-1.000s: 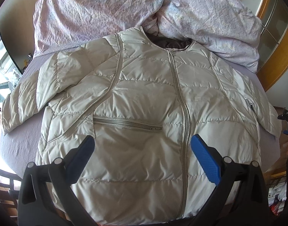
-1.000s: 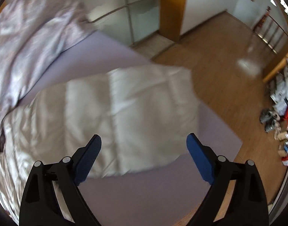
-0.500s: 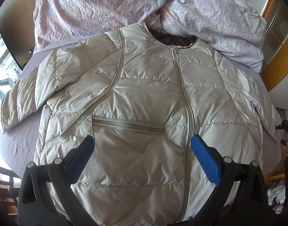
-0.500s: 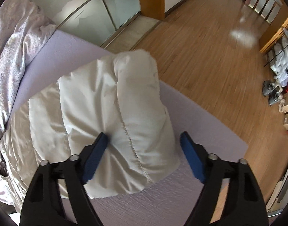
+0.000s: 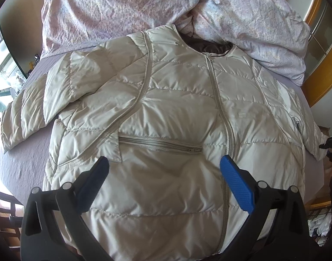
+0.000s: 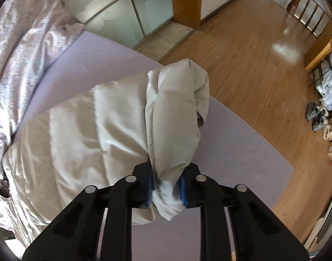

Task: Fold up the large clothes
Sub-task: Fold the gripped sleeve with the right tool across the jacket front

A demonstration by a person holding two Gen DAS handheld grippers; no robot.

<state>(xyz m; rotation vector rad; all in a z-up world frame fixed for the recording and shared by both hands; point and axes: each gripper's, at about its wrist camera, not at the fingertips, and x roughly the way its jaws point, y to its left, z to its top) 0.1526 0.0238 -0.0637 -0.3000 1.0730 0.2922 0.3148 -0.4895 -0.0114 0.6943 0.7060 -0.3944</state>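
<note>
From your left wrist view, the beige quilted jacket [image 5: 170,113] lies face up and spread across the bed [image 5: 24,161], its front zipper [image 5: 222,108] closed and running from the dark-lined collar down toward you. One sleeve stretches out flat to the picture's left, reaching the bed's edge. A zipped pocket [image 5: 159,145] sits across the lower chest, just above your left gripper [image 5: 162,178]. Its blue-padded fingers [image 5: 237,184] stand wide apart over the jacket's lower front — nothing is caught between them, and whether they touch the fabric cannot be told. Behind the collar a crumpled, pale patterned duvet [image 5: 122,6] is heaped at the head of the bed. At the far right edge of this view your other gripper shows small and dark beside the other sleeve's end.

From your right wrist view, your right gripper [image 6: 166,187] has just been closing, and its fingers [image 6: 149,187] now pinch the end of the jacket's sleeve [image 6: 172,119] near the cuff. The sleeve bunches up between the pads and rises in a puffed fold ahead of them, while the rest of it trails back to the left toward the jacket body. Under it lies the lilac bed sheet [image 6: 231,152] — beyond the bed's corner you see the wooden floor [image 6: 253,54] and a frosted glass partition [image 6: 133,6].
</note>
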